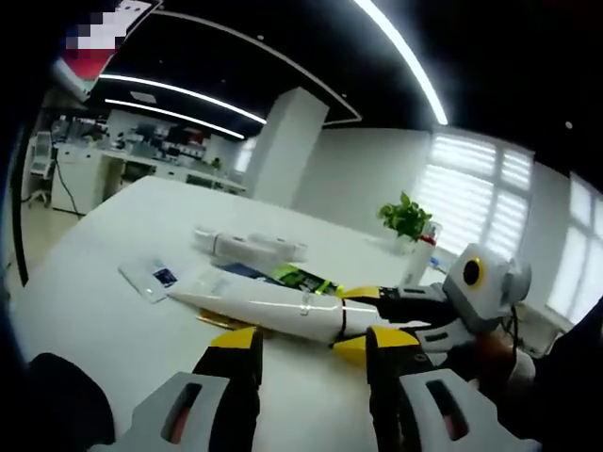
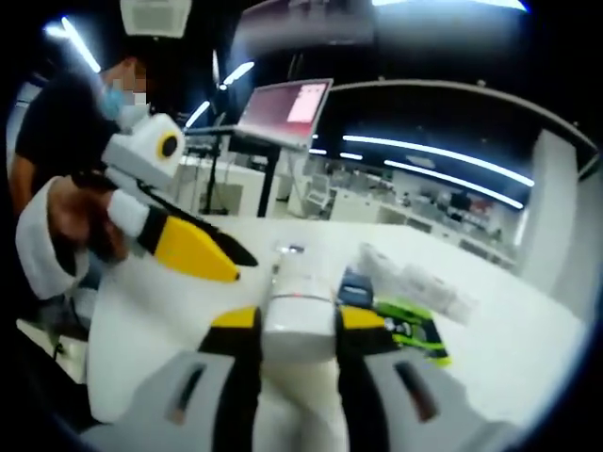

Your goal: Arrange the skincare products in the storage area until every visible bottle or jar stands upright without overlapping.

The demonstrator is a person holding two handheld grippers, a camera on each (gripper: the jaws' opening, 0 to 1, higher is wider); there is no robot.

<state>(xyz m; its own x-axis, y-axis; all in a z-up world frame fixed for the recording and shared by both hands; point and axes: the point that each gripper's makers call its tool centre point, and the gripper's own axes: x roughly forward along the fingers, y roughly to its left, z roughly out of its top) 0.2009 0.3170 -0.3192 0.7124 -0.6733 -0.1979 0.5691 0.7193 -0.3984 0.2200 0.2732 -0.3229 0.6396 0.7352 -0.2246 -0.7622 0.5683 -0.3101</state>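
Right jaws (image 2: 298,325) clamp white tube (image 2: 300,315), level.

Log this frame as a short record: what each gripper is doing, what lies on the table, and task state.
right gripper: shut on the long white plastic tube, tube lying flat
left gripper: open, jaws apart just short of the tube
other items on white table: white ribbed bottle lying on its side, green and black packet, flat clear sachet
background: small green potted plant
task state: nothing stands upright yet
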